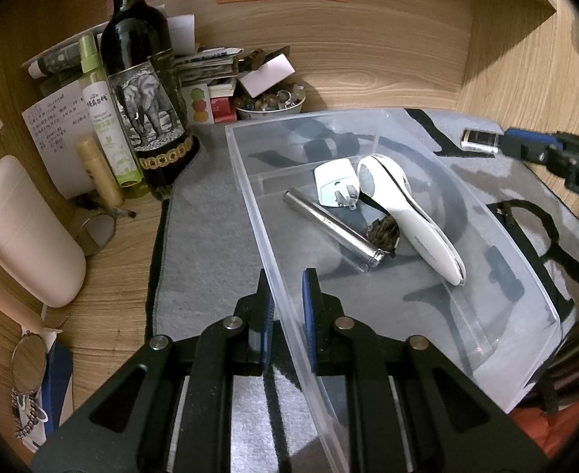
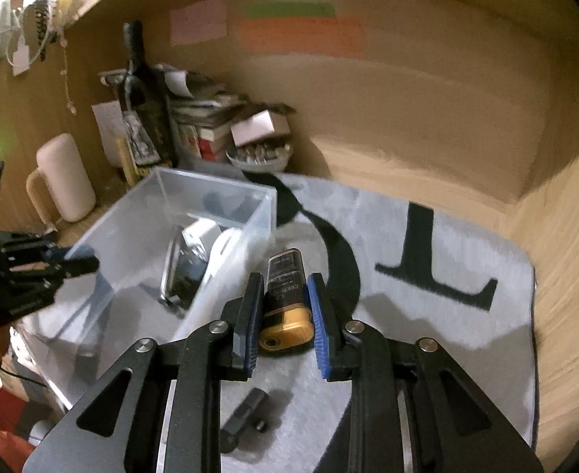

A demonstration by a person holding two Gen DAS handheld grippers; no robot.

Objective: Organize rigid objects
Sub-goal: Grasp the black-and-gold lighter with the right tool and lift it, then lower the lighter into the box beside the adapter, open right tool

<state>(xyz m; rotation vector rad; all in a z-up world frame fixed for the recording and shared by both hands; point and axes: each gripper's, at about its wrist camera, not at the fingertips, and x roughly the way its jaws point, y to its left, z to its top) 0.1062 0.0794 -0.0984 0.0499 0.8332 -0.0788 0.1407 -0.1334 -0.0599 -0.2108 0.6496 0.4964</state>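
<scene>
A clear plastic bin (image 1: 246, 181) stands on a grey mat (image 1: 203, 236). My left gripper (image 1: 286, 280) is shut on the bin's near wall, one finger inside and one outside. In the bin lie a white plug adapter (image 1: 334, 183), a silver cylinder (image 1: 331, 228), a white handheld device (image 1: 407, 216) and a dark clump (image 1: 384, 232). My right gripper (image 2: 285, 282) is shut on a black and gold battery (image 2: 285, 315), held above the mat just right of the bin (image 2: 132, 213). In the left wrist view the battery (image 1: 480, 140) sticks out of the right gripper (image 1: 504, 144) past the bin's right rim.
A wine bottle (image 1: 140, 79), a green spray bottle (image 1: 104, 118), a pink mug (image 1: 21, 228), glasses (image 1: 96, 232) and a bowl of small items (image 1: 270, 104) crowd the desk's back left. A small dark hex bit (image 2: 246, 418) lies on the mat below the right gripper. Wooden walls enclose the desk.
</scene>
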